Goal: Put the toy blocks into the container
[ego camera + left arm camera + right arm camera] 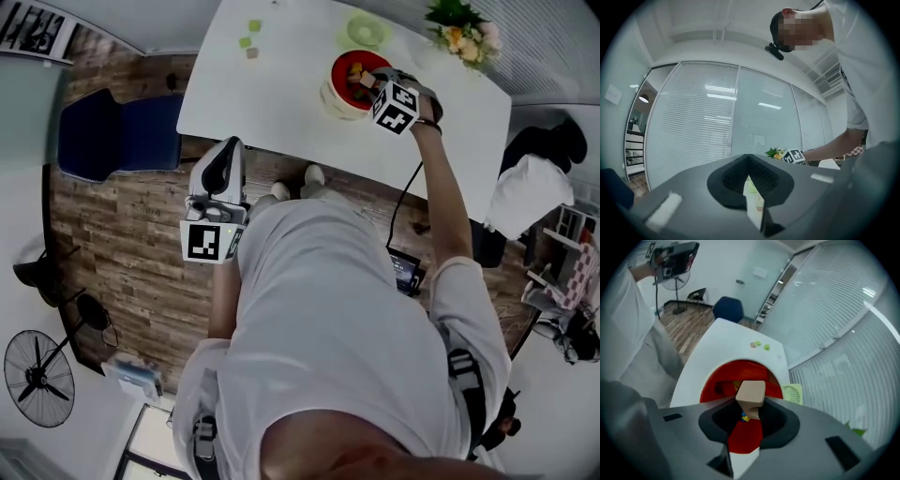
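The right claw [750,405] tips down over the red bowl [711,386], pinching a tan block [751,391] just above it. The left claw [748,158] points level, well away from the bowl, closed on nothing.

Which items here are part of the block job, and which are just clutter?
Job: right gripper, tan block in it, red container, three loose blocks.
Clutter: flowers, green disc, blue chair, fan.

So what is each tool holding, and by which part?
Right tool pinches a tan wooden block by its lower end, above the red container. Left tool is shut on nothing.
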{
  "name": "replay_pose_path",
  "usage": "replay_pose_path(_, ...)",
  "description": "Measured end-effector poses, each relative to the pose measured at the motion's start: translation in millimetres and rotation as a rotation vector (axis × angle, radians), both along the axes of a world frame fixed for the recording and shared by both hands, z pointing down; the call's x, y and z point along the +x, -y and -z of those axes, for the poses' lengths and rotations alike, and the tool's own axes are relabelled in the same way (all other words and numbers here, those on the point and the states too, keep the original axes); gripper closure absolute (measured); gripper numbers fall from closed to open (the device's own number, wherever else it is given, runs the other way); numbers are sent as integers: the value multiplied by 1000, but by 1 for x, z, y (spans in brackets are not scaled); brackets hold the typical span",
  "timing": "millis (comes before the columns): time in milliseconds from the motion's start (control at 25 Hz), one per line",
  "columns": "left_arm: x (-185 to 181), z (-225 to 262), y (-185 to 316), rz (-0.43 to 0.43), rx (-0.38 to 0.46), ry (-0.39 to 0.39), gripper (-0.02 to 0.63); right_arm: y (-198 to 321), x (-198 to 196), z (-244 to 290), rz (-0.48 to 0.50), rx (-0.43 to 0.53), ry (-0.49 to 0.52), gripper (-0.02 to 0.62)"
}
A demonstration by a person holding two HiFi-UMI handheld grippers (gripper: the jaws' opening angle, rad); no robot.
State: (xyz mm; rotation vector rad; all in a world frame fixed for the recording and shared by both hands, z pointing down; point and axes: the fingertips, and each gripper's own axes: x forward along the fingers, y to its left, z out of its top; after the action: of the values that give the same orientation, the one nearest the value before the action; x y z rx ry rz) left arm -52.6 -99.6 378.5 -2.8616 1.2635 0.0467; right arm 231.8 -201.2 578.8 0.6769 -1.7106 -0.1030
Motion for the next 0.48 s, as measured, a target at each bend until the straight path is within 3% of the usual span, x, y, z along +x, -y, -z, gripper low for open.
replay_pose_path(160,-10,2,-5,33,5,-7,617,9,0,-33,185,-96,-205,483)
replay_pose_path(280,-16,3,-8,55,7,-8,617,16,3,-54,257,-141,-281,478)
replay_pose_path(320,-18,4,-9,62,7,-9,617,18,3,-57,256,-148,-272,465)
replay_pose_path(360,-20,4,-10,68,6,-8,617,19,1,-58,242,-158,-241,406)
replay_pose_path(440,-23,3,-12,77,3,-9,617,16,-6,-51,191,-176,-127,327)
replay_pose_path(480,-24,3,-12,80,3,-11,617,13,-11,-42,157,-171,-51,324)
